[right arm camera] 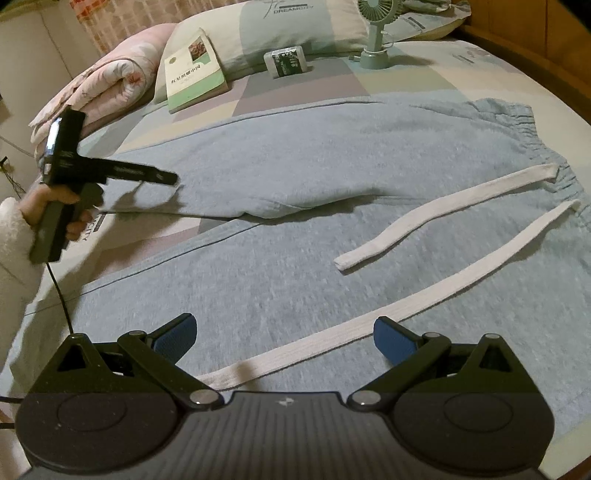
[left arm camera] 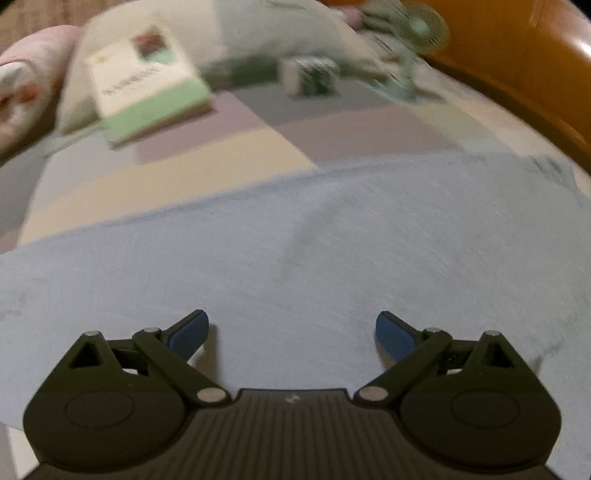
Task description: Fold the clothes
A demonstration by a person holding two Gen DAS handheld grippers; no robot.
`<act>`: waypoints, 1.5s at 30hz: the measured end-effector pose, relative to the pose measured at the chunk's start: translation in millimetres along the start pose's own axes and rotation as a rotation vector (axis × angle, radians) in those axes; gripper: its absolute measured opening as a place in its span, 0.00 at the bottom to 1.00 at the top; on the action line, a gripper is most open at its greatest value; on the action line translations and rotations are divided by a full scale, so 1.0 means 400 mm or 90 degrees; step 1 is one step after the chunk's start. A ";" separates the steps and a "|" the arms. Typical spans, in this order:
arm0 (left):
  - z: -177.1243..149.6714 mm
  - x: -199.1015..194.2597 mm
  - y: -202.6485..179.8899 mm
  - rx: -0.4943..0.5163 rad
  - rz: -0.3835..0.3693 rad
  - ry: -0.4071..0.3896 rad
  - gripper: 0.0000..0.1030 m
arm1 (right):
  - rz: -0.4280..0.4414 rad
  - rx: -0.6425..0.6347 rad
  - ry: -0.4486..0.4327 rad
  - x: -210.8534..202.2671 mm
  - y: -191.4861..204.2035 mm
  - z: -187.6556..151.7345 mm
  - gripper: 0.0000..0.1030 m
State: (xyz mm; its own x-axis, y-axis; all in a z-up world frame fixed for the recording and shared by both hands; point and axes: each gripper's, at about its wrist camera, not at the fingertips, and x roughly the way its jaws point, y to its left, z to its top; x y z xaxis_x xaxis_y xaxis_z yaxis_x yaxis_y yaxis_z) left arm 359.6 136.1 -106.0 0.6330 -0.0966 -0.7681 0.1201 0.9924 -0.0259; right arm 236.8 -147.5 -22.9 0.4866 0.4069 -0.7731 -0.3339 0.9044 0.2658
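- Gaping wide, holding nothing: right gripper [right arm camera: 282, 338], hovering over white drawstring [right arm camera: 424, 299].
- Lying flat across bed [right arm camera: 295, 90]: blue sweatpants [right arm camera: 295, 166].
- Gaping likewise, empty: left gripper [left arm camera: 291, 332], hovering above trouser leg.

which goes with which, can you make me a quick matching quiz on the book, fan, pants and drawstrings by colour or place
Things:
1. book
2. fan
3. pants
4. drawstrings

Descriptions:
A. white, lying across the blue fabric
B. leaning on a pillow
C. light blue, spread flat on the bed
D. upright on its stand near the pillows

Pairs: 1-B, 2-D, 3-C, 4-A
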 end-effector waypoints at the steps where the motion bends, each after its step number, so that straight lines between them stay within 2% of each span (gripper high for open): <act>1: 0.011 0.000 0.033 -0.027 0.006 -0.002 0.94 | 0.000 -0.002 -0.001 0.000 0.004 0.001 1.00; 5: 0.051 0.046 0.161 -0.113 0.037 0.003 0.94 | -0.003 -0.003 -0.005 0.000 0.016 0.004 1.00; 7: 0.057 0.078 0.207 -0.120 0.061 0.014 0.94 | -0.006 -0.007 -0.003 -0.001 0.021 0.006 1.00; 11: 0.058 0.074 0.291 -0.118 0.062 0.000 0.94 | -0.018 -0.017 0.000 -0.004 0.026 0.010 1.00; 18: 0.051 0.034 0.480 -0.195 0.118 0.013 0.94 | -0.021 -0.003 0.007 0.012 0.023 0.018 1.00; 22: 0.044 0.024 0.591 -0.300 0.183 0.033 0.93 | -0.013 -0.012 0.010 0.016 0.030 0.019 1.00; 23: 0.042 0.013 0.605 -0.324 0.178 0.024 0.93 | -0.013 -0.014 0.010 0.017 0.033 0.019 1.00; 26: 0.043 -0.023 0.598 -0.339 0.119 -0.032 0.93 | -0.011 -0.017 0.005 0.015 0.039 0.023 1.00; 28: 0.054 -0.019 0.577 -0.317 0.078 -0.042 0.93 | -0.009 -0.015 0.002 0.015 0.040 0.025 1.00; 31: 0.066 0.015 0.557 -0.302 0.025 -0.024 0.94 | -0.009 -0.014 0.000 0.017 0.043 0.025 1.00; 33: 0.064 0.040 0.556 -0.305 0.029 -0.001 0.94 | -0.011 -0.017 0.000 0.013 0.045 0.022 1.00; 35: 0.058 0.046 0.566 -0.306 0.082 -0.005 0.94 | -0.015 -0.023 -0.001 0.007 0.047 0.020 1.00; 38: 0.051 0.046 0.593 -0.324 0.198 0.018 0.92 | -0.014 -0.010 -0.008 0.000 0.036 0.019 1.00; 40: 0.041 0.028 0.598 -0.337 0.174 0.014 0.92 | -0.011 0.002 -0.012 -0.003 0.028 0.019 1.00; 42: 0.038 -0.005 0.577 -0.320 0.161 -0.003 0.93 | -0.004 0.014 -0.016 -0.002 0.021 0.020 1.00; 45: 0.023 -0.040 0.550 -0.286 0.077 -0.011 0.94 | 0.001 0.015 -0.016 0.003 0.025 0.022 1.00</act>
State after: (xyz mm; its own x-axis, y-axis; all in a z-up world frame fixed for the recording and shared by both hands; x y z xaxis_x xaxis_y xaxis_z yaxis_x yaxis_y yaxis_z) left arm 383.0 355.2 -93.6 0.6354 0.0242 -0.7718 -0.2964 0.9306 -0.2148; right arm 241.2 -136.6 -16.1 0.5061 0.4105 -0.7585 -0.3158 0.9066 0.2800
